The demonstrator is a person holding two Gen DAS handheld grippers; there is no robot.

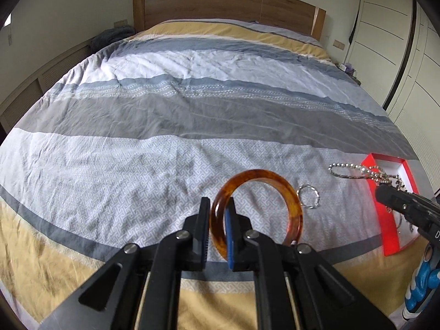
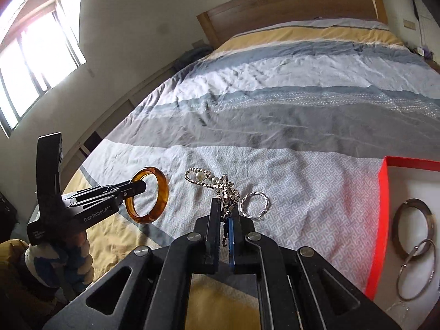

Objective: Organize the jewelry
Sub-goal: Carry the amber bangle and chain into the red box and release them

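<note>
The left tongs (image 1: 218,206) grip an amber bangle (image 1: 286,192) above the bed (image 1: 165,115). At its 3 o'clock lies a small silver ring (image 1: 309,196). The right tongs (image 2: 224,206) clench a beaded chain (image 2: 211,178). At 3 o'clock sits a red box (image 2: 383,192) holding metal bangles (image 2: 415,220).

Twisted ring (image 2: 254,206) on bedspread (image 2: 275,143), box (image 2: 383,220) to its right, bangles (image 2: 415,250) inside
</note>
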